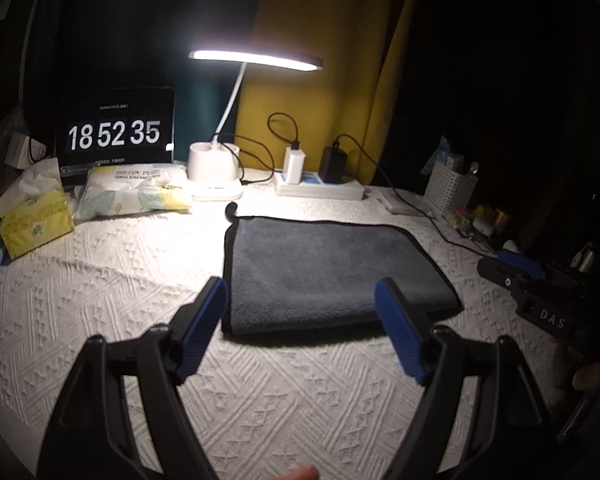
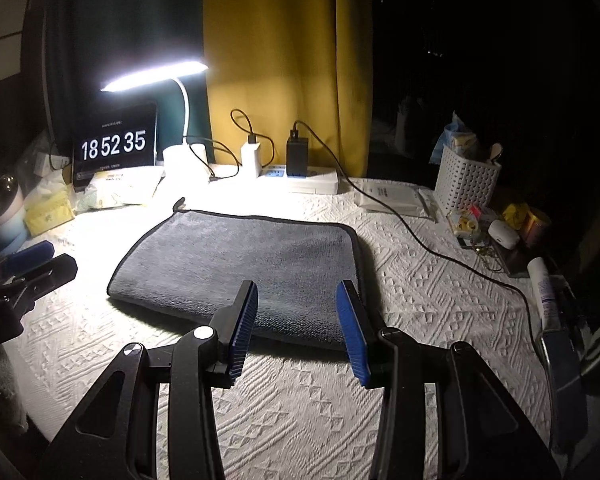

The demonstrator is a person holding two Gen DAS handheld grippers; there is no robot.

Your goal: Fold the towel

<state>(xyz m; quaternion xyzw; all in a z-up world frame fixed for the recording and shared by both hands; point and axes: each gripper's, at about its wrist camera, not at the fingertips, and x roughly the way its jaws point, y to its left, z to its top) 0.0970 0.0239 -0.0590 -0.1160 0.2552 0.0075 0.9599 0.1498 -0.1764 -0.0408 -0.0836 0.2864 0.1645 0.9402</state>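
A dark grey towel (image 1: pixel 324 272) with black trim lies flat on the white textured tablecloth (image 1: pixel 100 300), folded into a rectangle, with a hanging loop at its far left corner. It also shows in the right wrist view (image 2: pixel 236 264). My left gripper (image 1: pixel 300 300) is open and empty, just in front of the towel's near edge. My right gripper (image 2: pixel 296 300) is open and empty, over the towel's near right part. The right gripper shows at the right in the left wrist view (image 1: pixel 516 272); the left gripper shows at the left in the right wrist view (image 2: pixel 28 264).
A lit desk lamp (image 1: pixel 216 176), a clock screen (image 1: pixel 116 132), tissue packs (image 1: pixel 136 192), a power strip with chargers (image 1: pixel 320 188) and a black cable (image 2: pixel 440 252) line the back. A white basket (image 2: pixel 464 188) and small items stand at the right.
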